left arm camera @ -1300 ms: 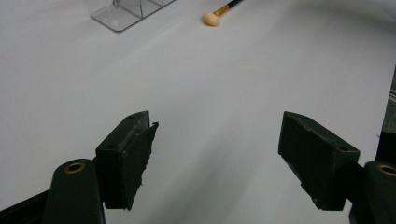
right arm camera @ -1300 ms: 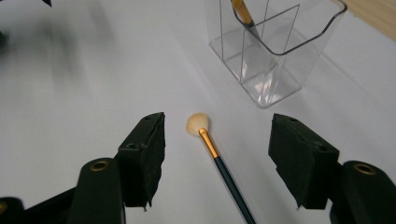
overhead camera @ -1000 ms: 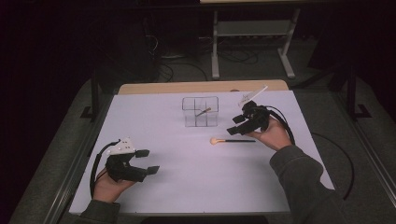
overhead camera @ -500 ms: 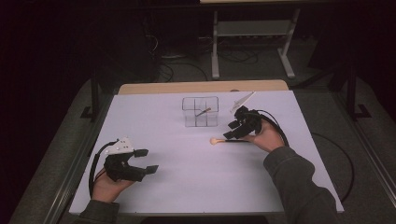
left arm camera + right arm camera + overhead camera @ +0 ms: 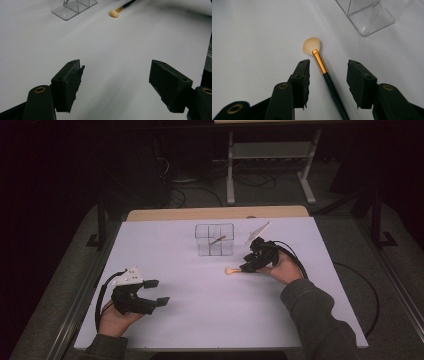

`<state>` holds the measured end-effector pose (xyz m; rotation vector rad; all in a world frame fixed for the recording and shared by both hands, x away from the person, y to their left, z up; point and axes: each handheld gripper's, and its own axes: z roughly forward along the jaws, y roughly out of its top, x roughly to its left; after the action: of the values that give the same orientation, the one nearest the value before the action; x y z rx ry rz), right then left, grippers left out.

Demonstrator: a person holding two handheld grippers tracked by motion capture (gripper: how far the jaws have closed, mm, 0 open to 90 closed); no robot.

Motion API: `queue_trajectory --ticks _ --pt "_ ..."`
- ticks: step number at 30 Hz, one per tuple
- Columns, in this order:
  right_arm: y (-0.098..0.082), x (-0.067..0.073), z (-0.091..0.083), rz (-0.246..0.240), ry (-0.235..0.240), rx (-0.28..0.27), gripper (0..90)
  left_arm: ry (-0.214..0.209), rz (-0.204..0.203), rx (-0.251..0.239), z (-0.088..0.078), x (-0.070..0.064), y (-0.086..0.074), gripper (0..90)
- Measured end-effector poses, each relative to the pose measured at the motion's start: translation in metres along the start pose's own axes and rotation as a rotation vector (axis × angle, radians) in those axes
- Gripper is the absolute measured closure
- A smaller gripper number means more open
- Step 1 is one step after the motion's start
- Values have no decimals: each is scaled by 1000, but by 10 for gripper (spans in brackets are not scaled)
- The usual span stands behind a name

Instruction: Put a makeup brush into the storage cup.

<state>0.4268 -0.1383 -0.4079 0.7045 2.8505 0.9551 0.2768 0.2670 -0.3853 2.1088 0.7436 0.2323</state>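
Right tongs [image 5: 327,77] astride brush [image 5: 322,65] (untouched)

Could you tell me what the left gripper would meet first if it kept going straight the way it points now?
Probably nothing soon: the left gripper points over bare table. Far ahead lie the brush head and the clear box, to either side of its line; depth is hard to judge.

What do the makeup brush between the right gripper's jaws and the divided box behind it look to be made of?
Makeup brush: soft pale bristles, natural or synthetic unclear; shiny gold ferrule, probably metal; glossy dark handle, perhaps lacquered wood or plastic.
Divided box: clear hard plastic, likely acrylic; the table shows through its walls and the edges catch light.
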Motion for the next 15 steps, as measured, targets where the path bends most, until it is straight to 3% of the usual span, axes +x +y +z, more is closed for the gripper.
queue_trajectory --ticks 15 --pt "1 0 12 -10 14 39 561 -4 -7 4 1 0 -1 247"
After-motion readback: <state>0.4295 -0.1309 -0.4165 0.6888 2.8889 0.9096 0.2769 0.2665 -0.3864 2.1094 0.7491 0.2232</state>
